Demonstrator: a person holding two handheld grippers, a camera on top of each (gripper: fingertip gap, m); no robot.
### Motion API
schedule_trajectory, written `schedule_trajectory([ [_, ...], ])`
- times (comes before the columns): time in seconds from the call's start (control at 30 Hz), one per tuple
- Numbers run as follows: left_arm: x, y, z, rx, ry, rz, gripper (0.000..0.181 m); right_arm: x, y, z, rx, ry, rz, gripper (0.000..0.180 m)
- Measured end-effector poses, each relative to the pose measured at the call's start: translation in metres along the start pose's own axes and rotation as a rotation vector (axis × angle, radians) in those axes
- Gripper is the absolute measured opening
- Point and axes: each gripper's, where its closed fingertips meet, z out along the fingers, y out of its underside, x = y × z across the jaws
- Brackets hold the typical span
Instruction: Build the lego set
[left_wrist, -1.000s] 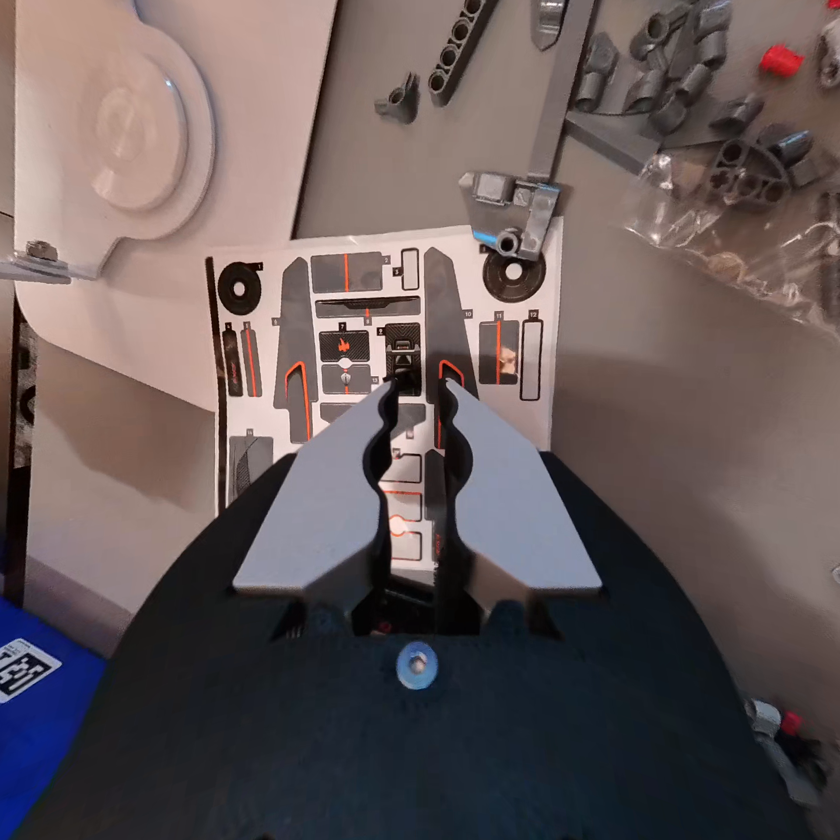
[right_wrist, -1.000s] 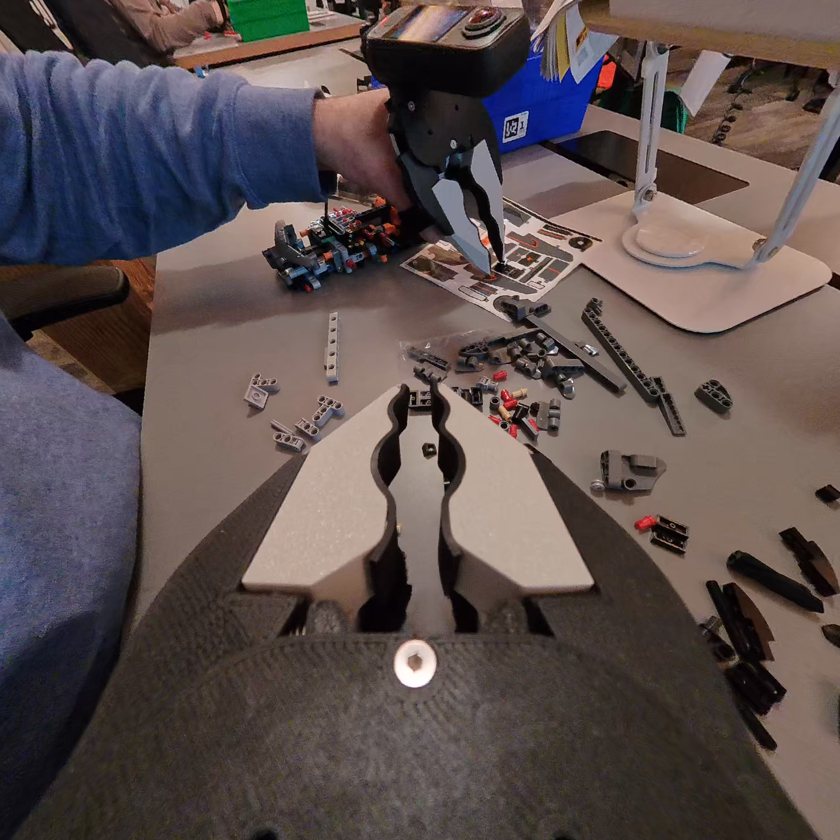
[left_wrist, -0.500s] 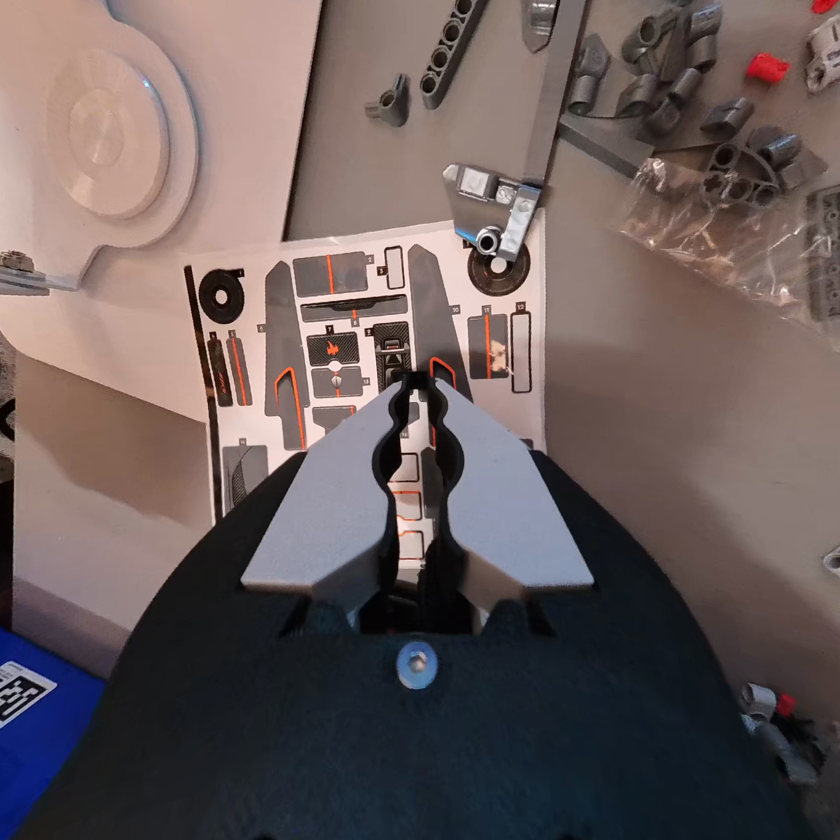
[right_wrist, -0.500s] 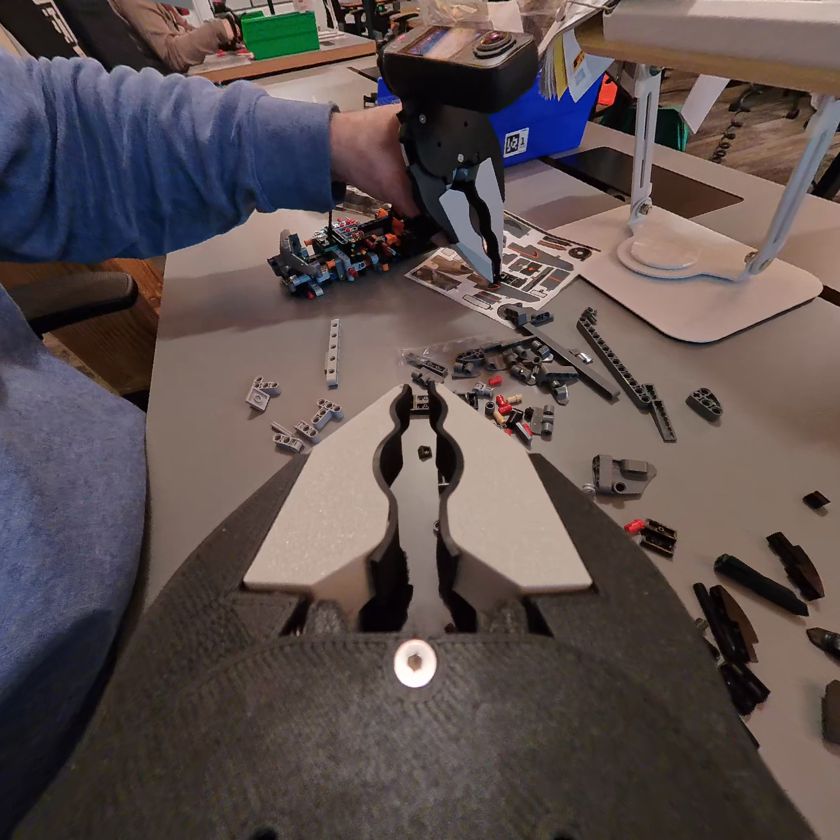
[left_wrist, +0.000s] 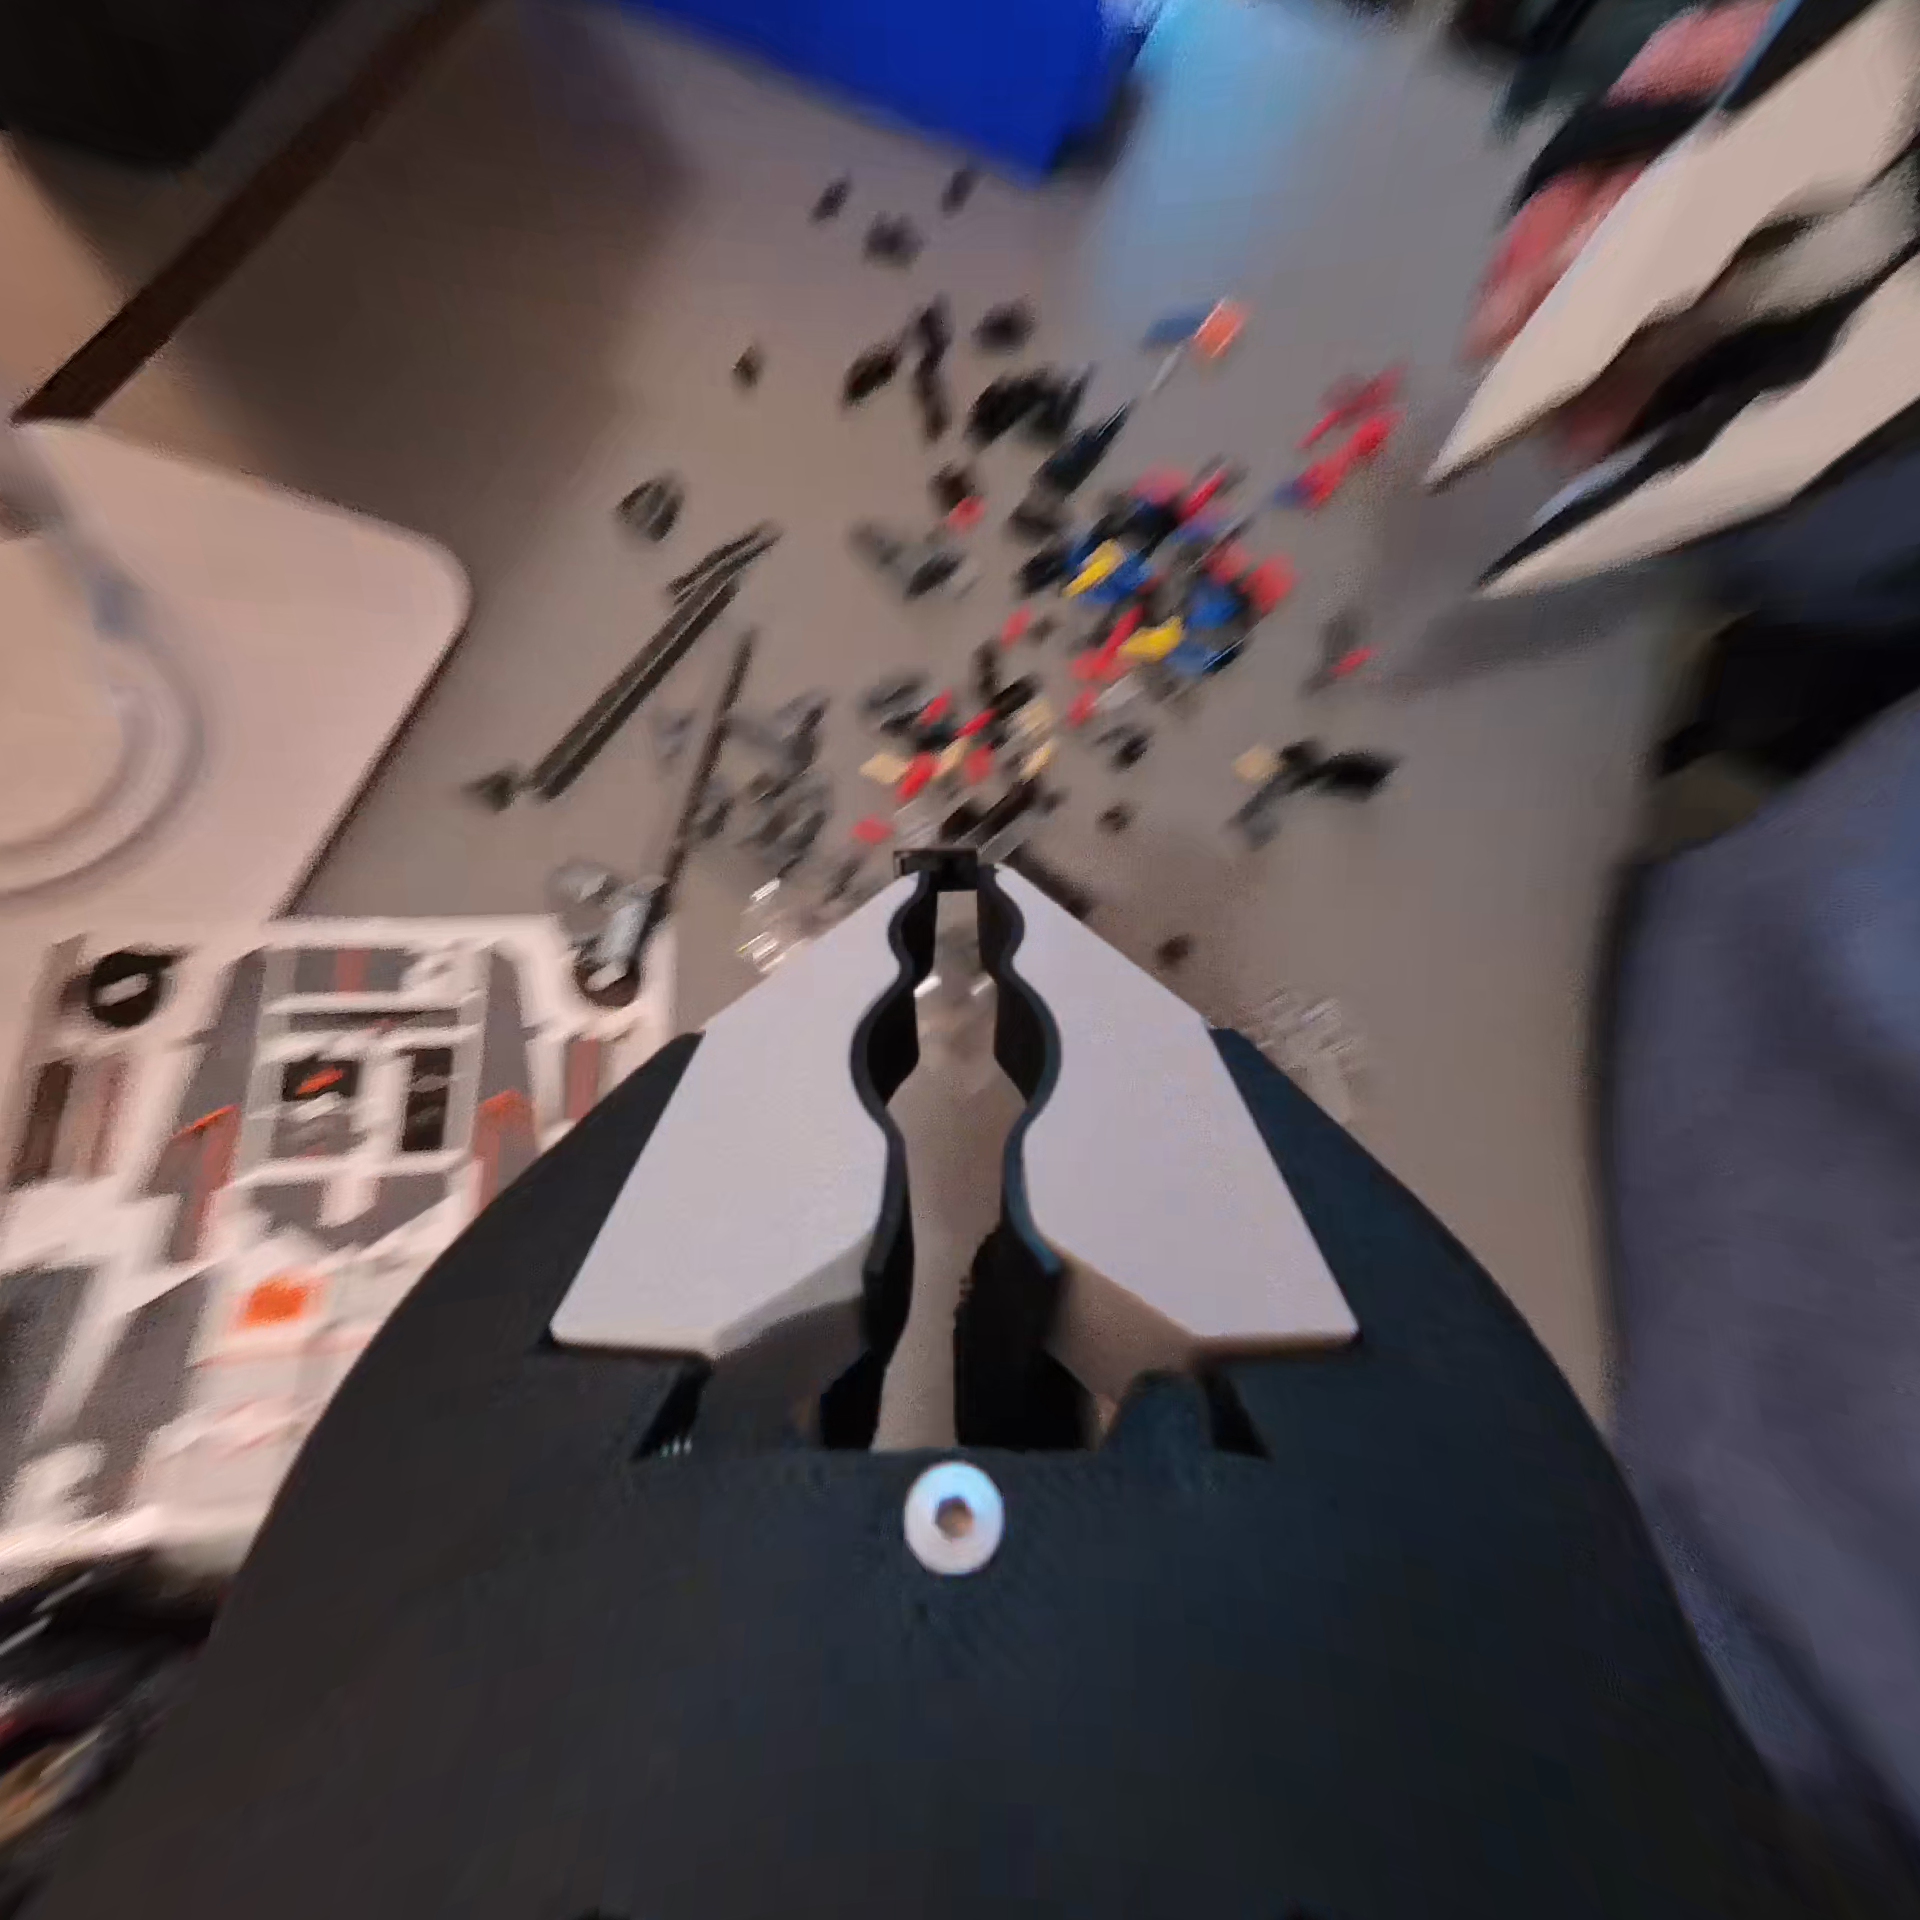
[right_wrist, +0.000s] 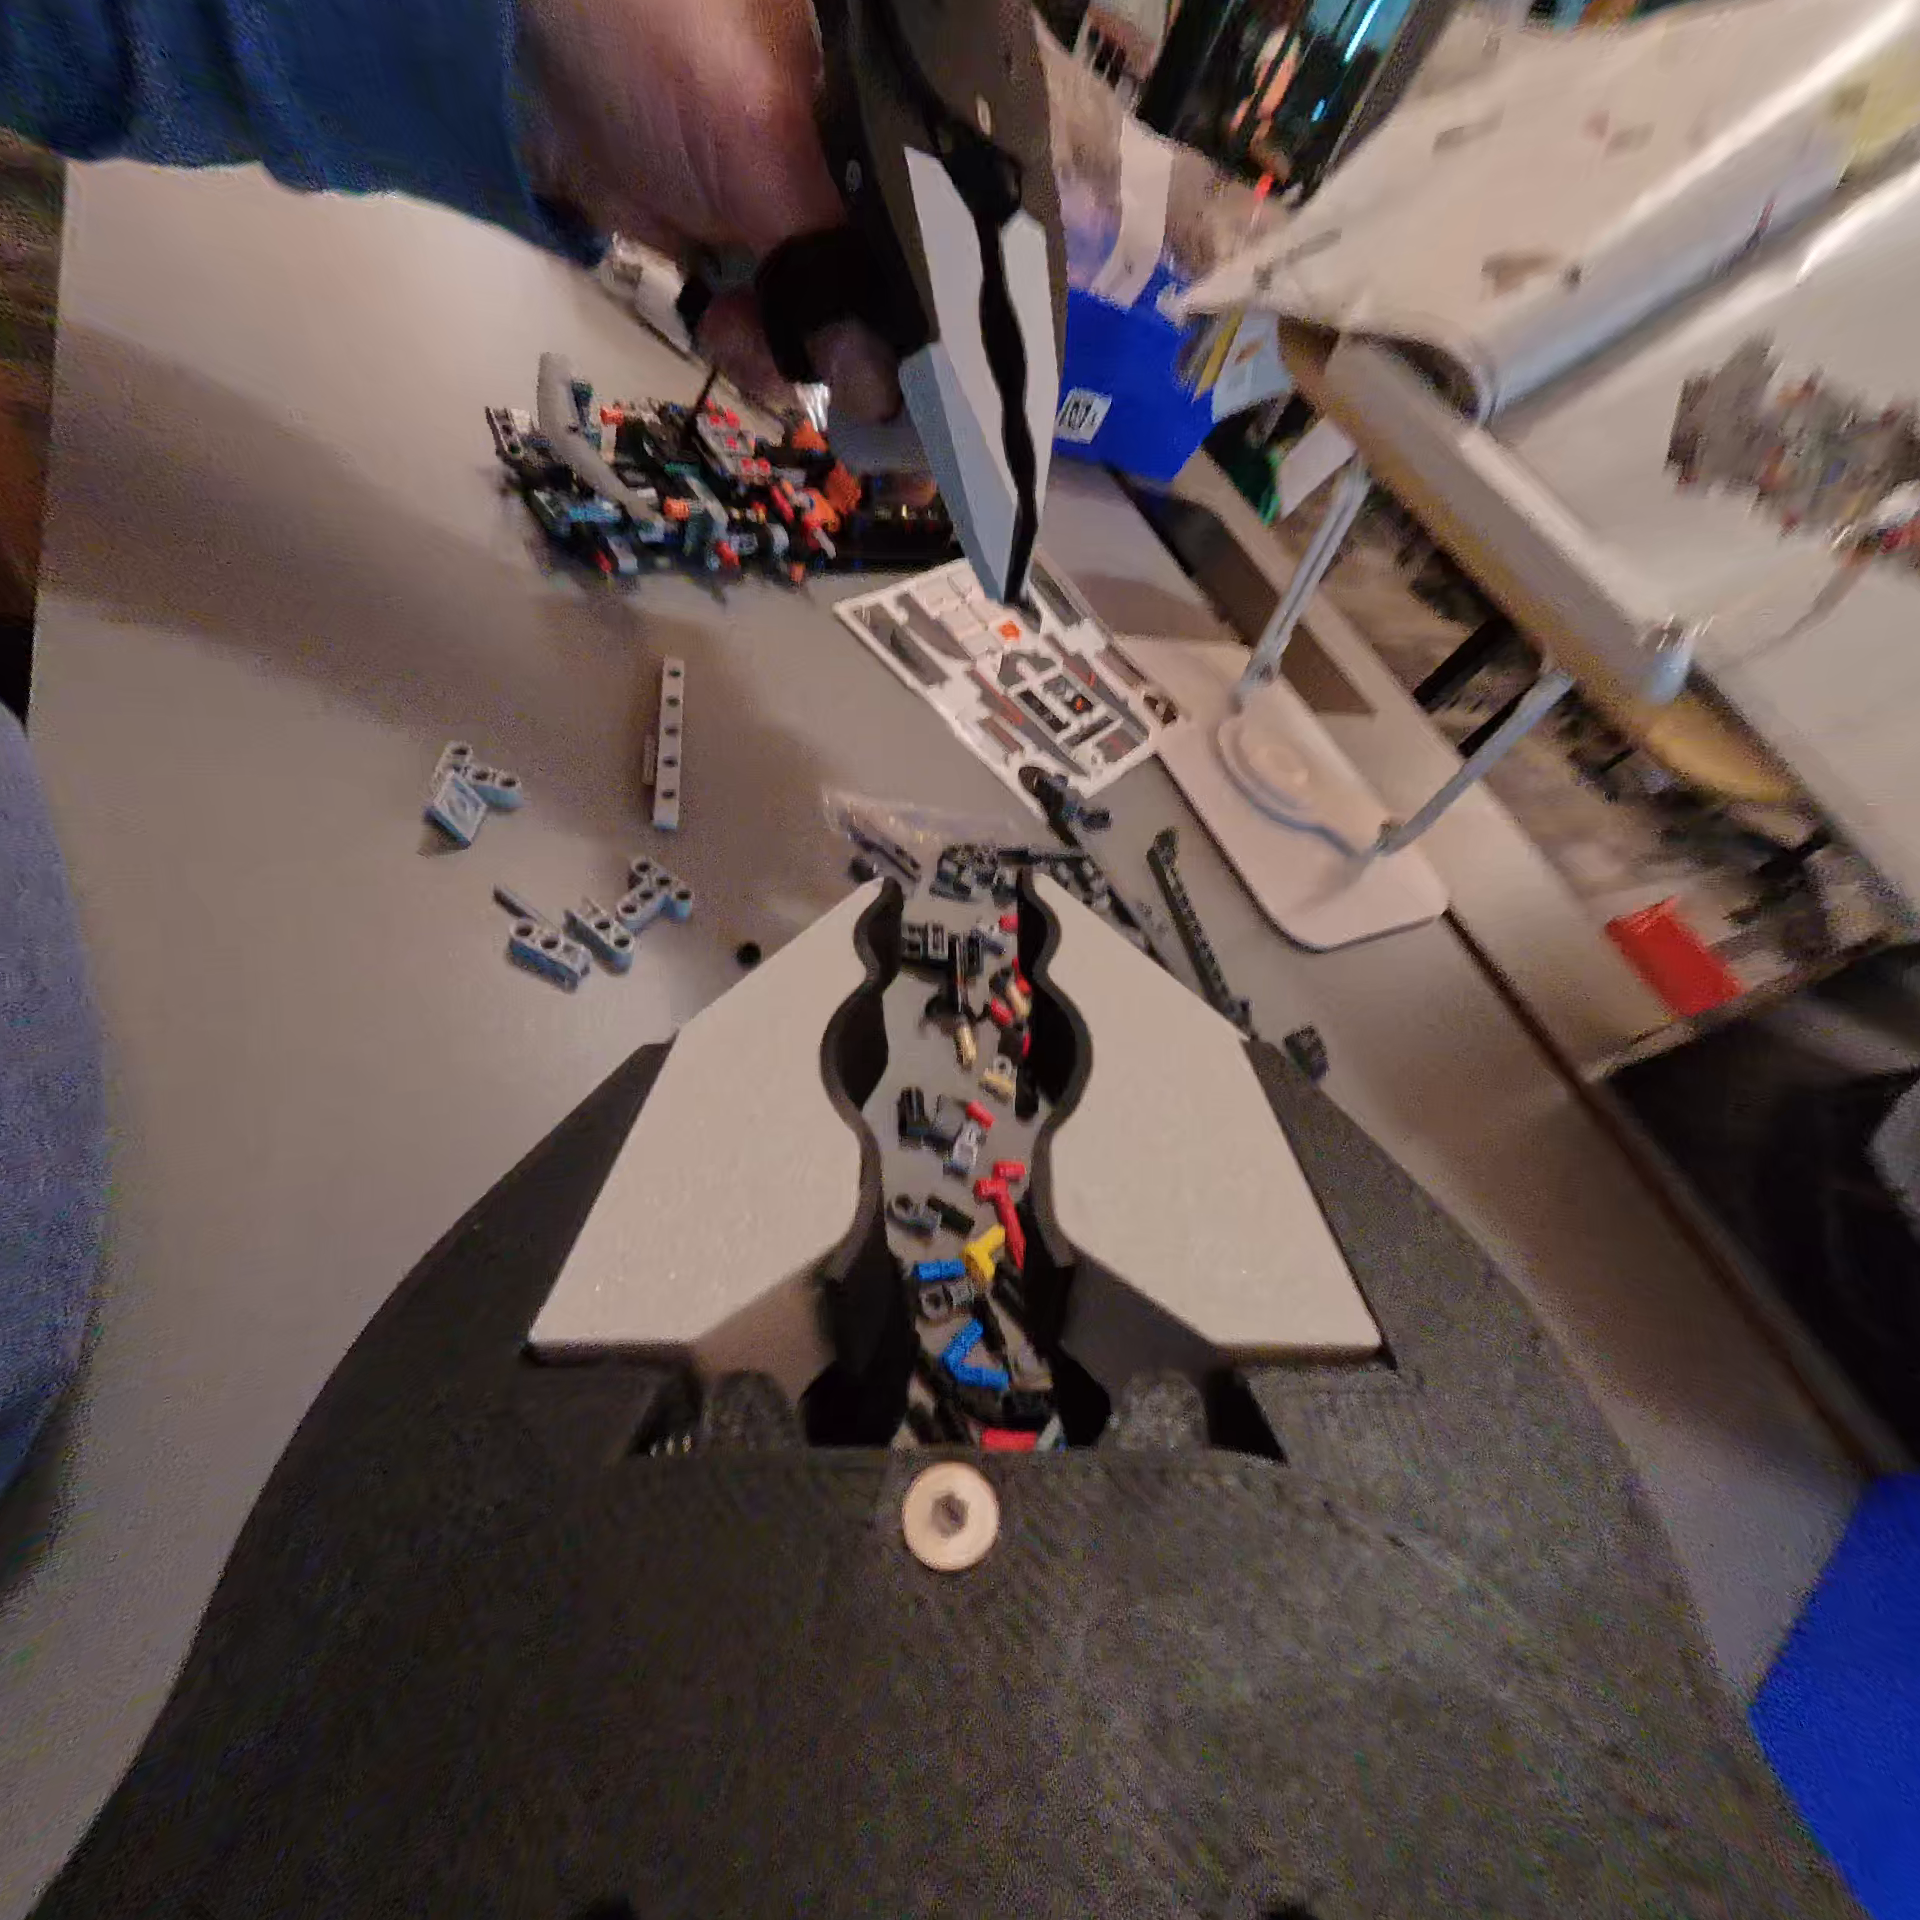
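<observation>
— What has the left hand-held gripper (left_wrist: 937, 868) got?
— A small flat black piece (left_wrist: 935, 860) is pinched across its very tips. I can't name the piece more exactly, as the left wrist view is smeared with motion blur. The fingers stand nearly together, with a narrow gap behind the tips.

— And the right hand-held gripper (right_wrist: 954, 896)?
— It is parted somewhat and holds nothing. Through its gap lies a scatter of small pieces (right_wrist: 971, 1174), red, blue, yellow, black and grey, on the grey table (right_wrist: 291, 582).

— Where is the build itself?
— The partly built model (right_wrist: 681, 488), dark with orange and red bits, sits on the far side of the table in the right wrist view, just left of the sticker sheet (right_wrist: 1013, 675). In that view the left gripper is raised above the sheet, tips pointing down near its far edge, and a hand (right_wrist: 675, 135) in a blue sleeve grips it.

— What else is there?
— A long grey beam (right_wrist: 668, 743) and a few light grey connectors (right_wrist: 597, 925) lie apart at the left. A white stand base (right_wrist: 1309, 821) rests right of the sheet.
</observation>
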Motion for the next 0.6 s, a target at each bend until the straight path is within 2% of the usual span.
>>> schedule_trajectory([
  [0.03,0.016,-0.008,0.001,0.071,0.049,-0.035,0.006,-0.005,-0.007,0.001,0.014,0.025,-0.042,0.019],
  [0.13,0.06,-0.033,0.003,0.273,0.232,-0.165,0.006,-0.007,-0.022,0.007,0.01,0.139,-0.202,0.018],
  [0.27,0.093,-0.05,0.002,0.436,0.436,-0.319,0.005,-0.007,-0.038,0.01,0.031,0.196,-0.299,0.019],
  [0.4,0.106,-0.055,0.004,0.504,0.564,-0.418,0.006,-0.005,-0.044,0.012,0.042,0.223,-0.368,0.019],
  [0.6,0.114,-0.058,0.014,0.526,0.632,-0.467,0.006,-0.004,-0.043,0.014,0.055,0.234,-0.39,0.012],
])
